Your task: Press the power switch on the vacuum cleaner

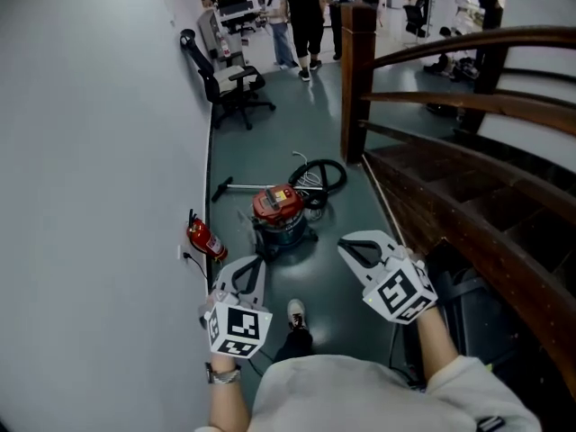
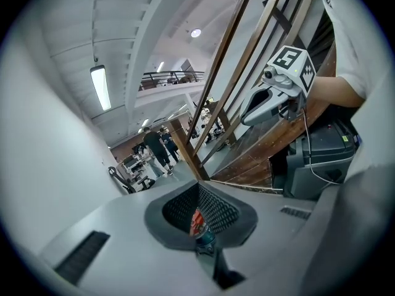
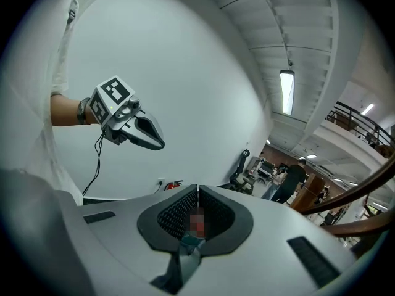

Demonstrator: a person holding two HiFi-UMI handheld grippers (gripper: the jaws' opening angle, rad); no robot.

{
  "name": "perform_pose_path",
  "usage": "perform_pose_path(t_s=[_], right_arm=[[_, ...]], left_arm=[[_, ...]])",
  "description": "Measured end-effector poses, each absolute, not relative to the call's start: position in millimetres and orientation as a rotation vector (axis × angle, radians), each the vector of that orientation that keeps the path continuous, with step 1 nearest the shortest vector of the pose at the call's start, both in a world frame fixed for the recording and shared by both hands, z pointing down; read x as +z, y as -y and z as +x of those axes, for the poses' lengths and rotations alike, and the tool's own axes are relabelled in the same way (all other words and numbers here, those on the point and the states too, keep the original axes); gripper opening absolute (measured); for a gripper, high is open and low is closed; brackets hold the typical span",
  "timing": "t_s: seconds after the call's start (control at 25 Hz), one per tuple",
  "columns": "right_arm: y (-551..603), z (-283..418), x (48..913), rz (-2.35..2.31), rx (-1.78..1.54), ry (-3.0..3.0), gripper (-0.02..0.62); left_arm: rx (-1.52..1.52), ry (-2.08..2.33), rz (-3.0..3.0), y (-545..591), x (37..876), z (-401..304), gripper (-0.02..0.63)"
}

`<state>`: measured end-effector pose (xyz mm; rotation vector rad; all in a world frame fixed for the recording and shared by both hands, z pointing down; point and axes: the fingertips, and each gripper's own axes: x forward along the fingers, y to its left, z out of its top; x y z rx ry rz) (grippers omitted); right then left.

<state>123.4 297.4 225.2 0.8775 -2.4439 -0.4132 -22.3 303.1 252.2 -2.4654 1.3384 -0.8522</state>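
The left gripper (image 1: 257, 259) and right gripper (image 1: 345, 245) had pale grey shells with black-and-white marker cubes. The person wore a pale shirt (image 1: 342, 392) and a wristband (image 1: 223, 376).

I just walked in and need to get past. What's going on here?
A person holds a two-jaw gripper in each hand. The left gripper and right gripper are both shut and empty, raised in front of the body. The vacuum cleaner, with a red top, sits on the floor ahead between the wall and the staircase. Neither gripper touches it, so pressing its switch is not yet done.
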Motion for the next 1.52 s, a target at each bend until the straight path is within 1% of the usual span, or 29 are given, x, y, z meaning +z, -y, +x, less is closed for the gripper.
perform_pose_path(t_s=[0.24,0.8,1.52], right_arm=[[-275,113,229,0.886,-0.388,2.45,0.031],[-236,109,255,0.896,-0.334,2.436,0.031],[-148,90,257,0.866,-0.317,2.414,0.031]], left_arm=[[-0.868,-1.332,-2.493,-279,263,-34,0.0],[-0.908,-1.309,-2.555,-243,298,-36,0.0],[-0.919,-1.289,-2.569,-152,293,-52,0.0]])
